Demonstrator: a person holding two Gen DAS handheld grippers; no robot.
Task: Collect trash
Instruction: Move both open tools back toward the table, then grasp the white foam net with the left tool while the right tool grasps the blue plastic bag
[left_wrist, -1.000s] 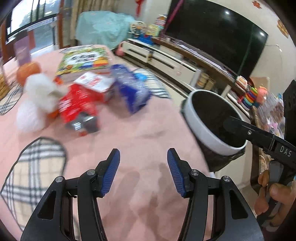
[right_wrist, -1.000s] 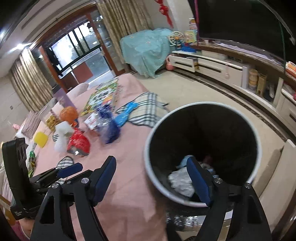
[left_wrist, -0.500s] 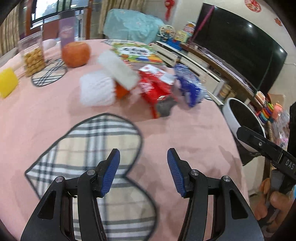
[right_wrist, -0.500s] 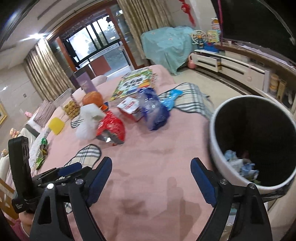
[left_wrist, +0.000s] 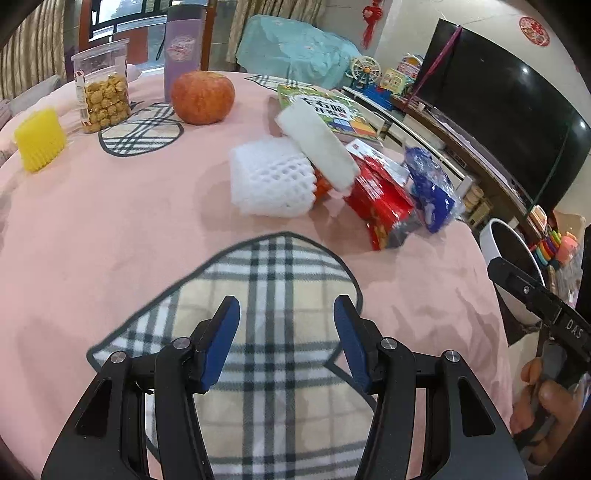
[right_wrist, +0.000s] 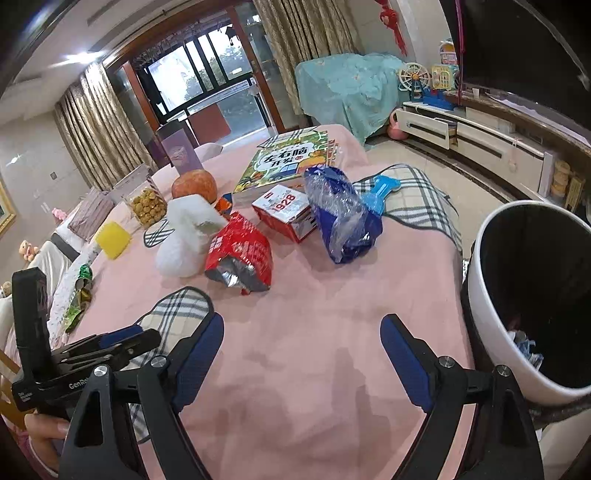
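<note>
A pile of trash lies mid-table on the pink cloth: a torn red snack bag (left_wrist: 380, 206) (right_wrist: 240, 254), a crumpled blue plastic bag (left_wrist: 430, 192) (right_wrist: 341, 214), a white foam net (left_wrist: 271, 181) (right_wrist: 177, 254), a white foam sleeve (left_wrist: 317, 144) and a red-and-white carton (right_wrist: 286, 212). The white bin with a black liner (right_wrist: 480, 314) (left_wrist: 493, 240) stands off the table's right edge, with crumpled paper (right_wrist: 524, 347) inside. My left gripper (left_wrist: 285, 317) hovers open and empty over a plaid mat (left_wrist: 266, 266), short of the pile. My right gripper (right_wrist: 303, 332) is open wide over bare cloth beside the bin.
At the far side stand an apple (left_wrist: 202, 96), a snack jar (left_wrist: 103, 88), a purple bottle (left_wrist: 183, 44) and a yellow block (left_wrist: 40, 138). A picture book (right_wrist: 284, 162) and a blue clip (right_wrist: 380, 188) lie behind the pile. A green wrapper (right_wrist: 79, 295) sits at the left edge.
Both grippers swung left, away from the bin and toward the trash pile. The left one now hangs over the plaid mat. The right jaws spread a little wider.
</note>
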